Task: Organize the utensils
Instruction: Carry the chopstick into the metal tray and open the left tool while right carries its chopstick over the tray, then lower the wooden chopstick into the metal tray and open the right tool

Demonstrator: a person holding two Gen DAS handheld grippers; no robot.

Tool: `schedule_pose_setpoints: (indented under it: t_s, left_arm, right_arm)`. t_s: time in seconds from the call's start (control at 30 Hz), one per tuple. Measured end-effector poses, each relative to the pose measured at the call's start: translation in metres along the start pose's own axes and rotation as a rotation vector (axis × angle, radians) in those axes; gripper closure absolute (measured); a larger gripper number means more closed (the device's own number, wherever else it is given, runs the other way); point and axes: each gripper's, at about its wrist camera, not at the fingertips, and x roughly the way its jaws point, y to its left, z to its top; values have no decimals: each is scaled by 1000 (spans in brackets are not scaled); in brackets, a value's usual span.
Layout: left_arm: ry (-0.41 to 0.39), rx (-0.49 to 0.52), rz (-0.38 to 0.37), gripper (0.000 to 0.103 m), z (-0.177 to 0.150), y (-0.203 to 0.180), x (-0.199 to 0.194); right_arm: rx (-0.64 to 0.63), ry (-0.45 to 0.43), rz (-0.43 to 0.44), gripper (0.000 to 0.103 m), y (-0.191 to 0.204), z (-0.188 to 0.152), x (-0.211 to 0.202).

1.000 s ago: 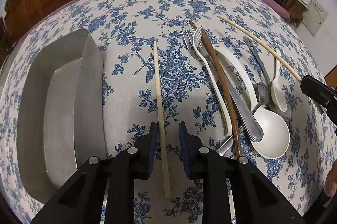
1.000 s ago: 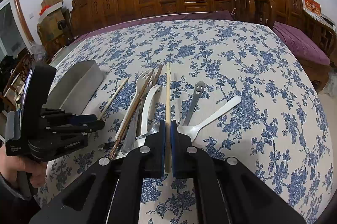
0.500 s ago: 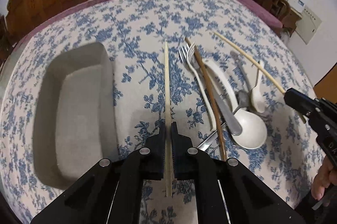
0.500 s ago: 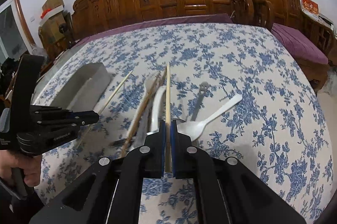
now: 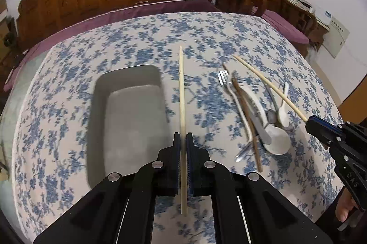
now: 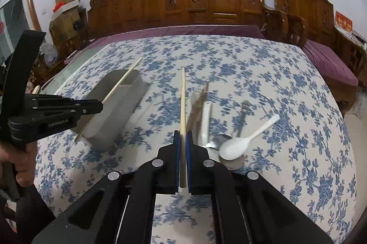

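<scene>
A pale chopstick is clamped in each gripper above the floral tablecloth (image 5: 206, 37).

Only in the left view are the grey tray's (image 5: 128, 111) interior and the fork tines (image 5: 223, 79) seen. Left gripper (image 5: 183, 143) and left chopstick (image 5: 182, 92) are held beside the tray; right gripper (image 6: 183, 140) and right chopstick (image 6: 182, 101) above the utensil pile (image 6: 220, 129).

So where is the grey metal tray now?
In the left wrist view the grey metal tray lies on the flowered tablecloth, left of the chopstick held in the left gripper, far from the utensil pile on the right.
</scene>
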Motion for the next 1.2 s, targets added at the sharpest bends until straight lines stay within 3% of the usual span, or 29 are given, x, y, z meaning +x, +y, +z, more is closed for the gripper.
schedule_pose_setpoints:
  t_s: [0.43,0.77,1.2]
  left_arm:
    - [41,-79,22,99,-11,60,16]
    - [58,-108,19,98,-10,76,39]
    - [-8,-98,24,97,-14,102,5]
  right_arm:
    - [-68,16,38,97,61,16,11]
    - [-108,42,51,97,93,27,28]
    - [-104,87,98,97,135,39,70]
